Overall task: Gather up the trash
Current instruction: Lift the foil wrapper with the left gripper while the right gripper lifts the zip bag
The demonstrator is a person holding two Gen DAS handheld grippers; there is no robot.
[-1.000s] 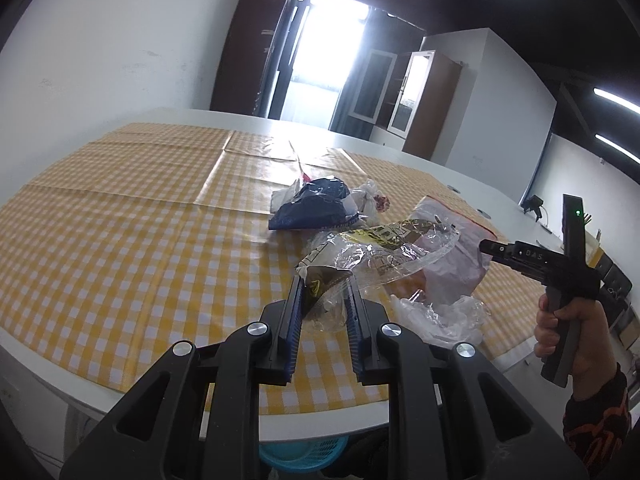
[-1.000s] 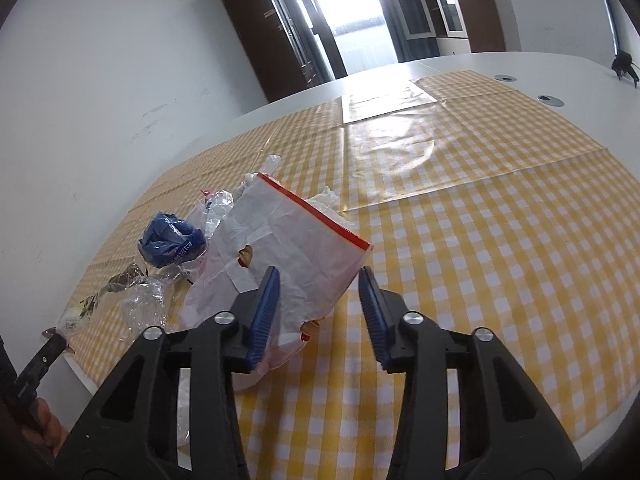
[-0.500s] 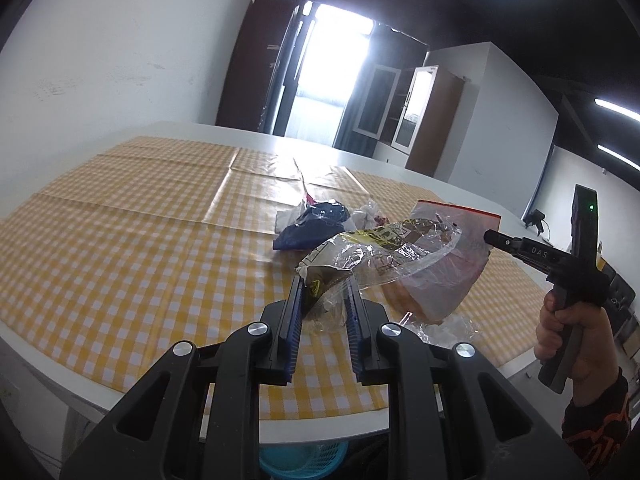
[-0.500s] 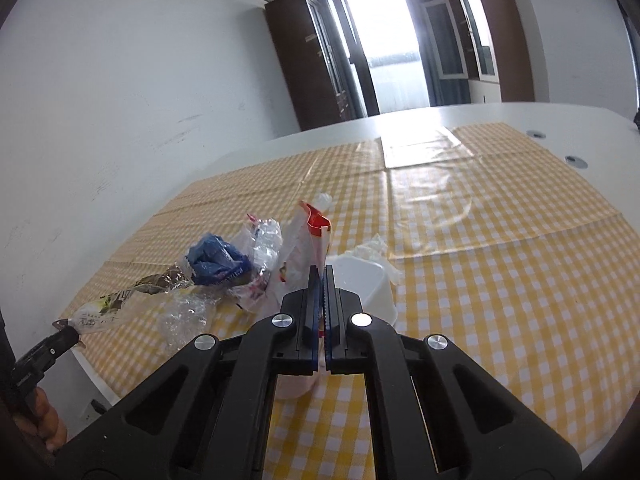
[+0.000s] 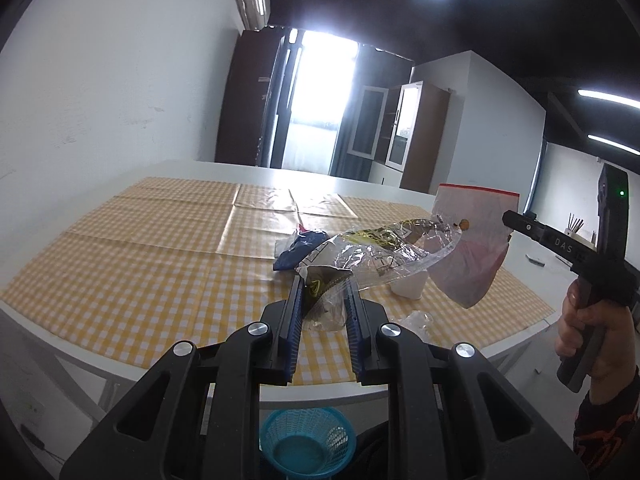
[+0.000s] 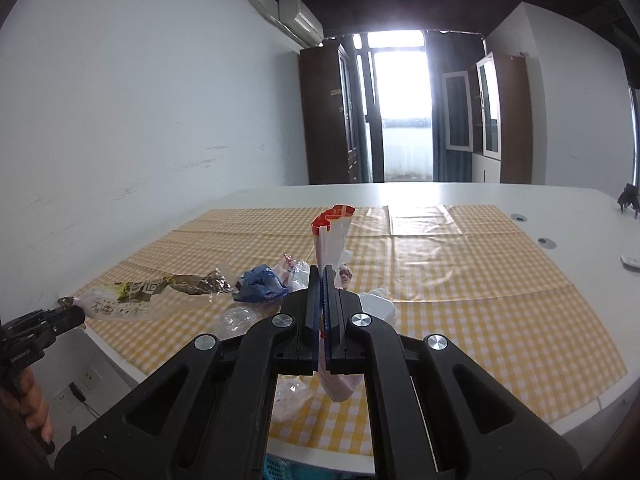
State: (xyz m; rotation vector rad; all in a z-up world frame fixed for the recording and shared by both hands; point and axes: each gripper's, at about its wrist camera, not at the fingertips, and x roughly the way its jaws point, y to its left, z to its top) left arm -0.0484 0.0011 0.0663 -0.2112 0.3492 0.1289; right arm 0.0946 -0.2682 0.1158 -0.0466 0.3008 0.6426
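My left gripper (image 5: 322, 292) is shut on a clear and brown plastic wrapper (image 5: 384, 252) and holds it above the table's near edge; the wrapper also shows in the right wrist view (image 6: 156, 294). My right gripper (image 6: 322, 280) is shut on a white zip bag with a red strip (image 6: 332, 236) and holds it upright in the air; the bag hangs at the right of the left wrist view (image 5: 472, 244). A blue crumpled wrapper (image 6: 260, 284), clear plastic scraps (image 6: 236, 318) and a white cup (image 5: 408, 286) lie on the yellow checked tablecloth (image 6: 460, 280).
A blue mesh basket (image 5: 308, 438) stands on the floor under the table's near edge. The white table (image 6: 440, 192) reaches far back toward a bright door and brown cabinets. A white wall is at the left.
My right gripper shut on the zip bag and lifted it off the table. My left gripper rose and drew back with the wrapper in it.
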